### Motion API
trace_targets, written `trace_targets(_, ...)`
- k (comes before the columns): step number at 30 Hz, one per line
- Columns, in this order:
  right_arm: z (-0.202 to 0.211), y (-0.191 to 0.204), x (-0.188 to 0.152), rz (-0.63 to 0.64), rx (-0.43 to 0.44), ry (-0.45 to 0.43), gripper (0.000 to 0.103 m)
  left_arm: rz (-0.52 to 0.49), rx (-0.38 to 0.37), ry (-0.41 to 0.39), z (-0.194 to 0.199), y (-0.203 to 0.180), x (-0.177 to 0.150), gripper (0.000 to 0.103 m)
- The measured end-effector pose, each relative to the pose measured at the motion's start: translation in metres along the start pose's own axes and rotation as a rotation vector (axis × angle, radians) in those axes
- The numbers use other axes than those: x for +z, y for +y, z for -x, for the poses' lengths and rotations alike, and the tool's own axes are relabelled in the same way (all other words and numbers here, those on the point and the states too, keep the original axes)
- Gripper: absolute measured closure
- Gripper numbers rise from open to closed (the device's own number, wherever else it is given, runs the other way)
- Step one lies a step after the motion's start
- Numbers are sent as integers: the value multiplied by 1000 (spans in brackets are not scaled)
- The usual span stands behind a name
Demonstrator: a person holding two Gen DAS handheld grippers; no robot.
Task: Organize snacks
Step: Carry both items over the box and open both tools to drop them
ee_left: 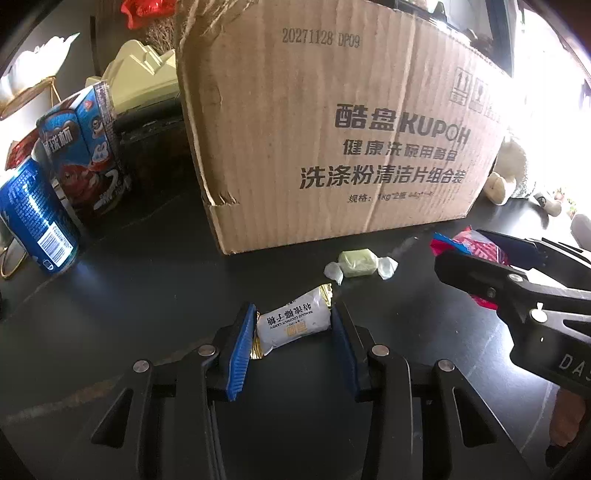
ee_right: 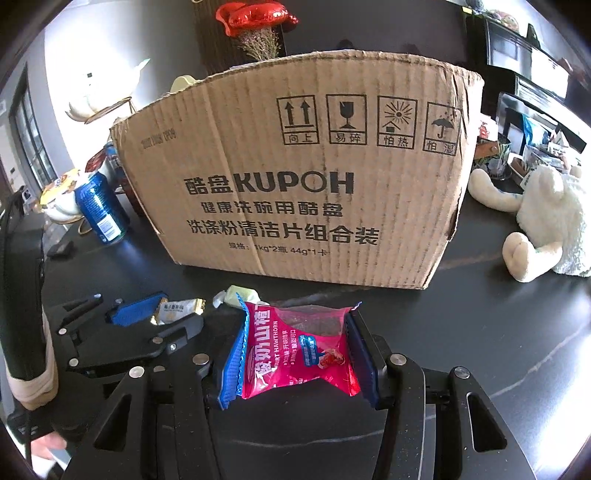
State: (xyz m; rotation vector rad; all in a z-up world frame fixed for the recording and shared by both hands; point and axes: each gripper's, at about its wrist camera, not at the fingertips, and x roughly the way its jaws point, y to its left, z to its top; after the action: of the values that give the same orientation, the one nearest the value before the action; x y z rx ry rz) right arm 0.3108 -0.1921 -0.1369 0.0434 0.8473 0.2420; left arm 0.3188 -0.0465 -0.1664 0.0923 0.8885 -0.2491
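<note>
My left gripper [ee_left: 293, 317] is shut on a white coconut candy [ee_left: 291, 323] with gold ends, low over the black table; the candy also shows in the right wrist view [ee_right: 179, 309]. My right gripper [ee_right: 295, 332] is shut on a pink hawthorn snack packet [ee_right: 295, 350], which shows at the right in the left wrist view [ee_left: 469, 245]. A green wrapped candy [ee_left: 360, 264] lies on the table between the grippers and the cardboard box [ee_left: 332, 129], and also shows in the right wrist view [ee_right: 236, 295]. The box [ee_right: 295, 177] stands just ahead of both grippers.
A blue can [ee_left: 35, 218] and a blue snack carton [ee_left: 86, 147] stand left of the box. A white plush toy [ee_right: 543, 221] lies to its right. A red foil balloon [ee_right: 255, 16] and dried flowers are behind. The black table [ee_right: 480, 332] extends right.
</note>
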Motion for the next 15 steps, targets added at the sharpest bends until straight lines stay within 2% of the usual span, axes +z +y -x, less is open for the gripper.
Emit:
trace_targets(6,8,3,3,9,16,-18,51,21,4,-33,24,-1,-1,63)
trace_targets(15,34,2,11,5,36,-77,51,32,18,-125,77,-6,12,63)
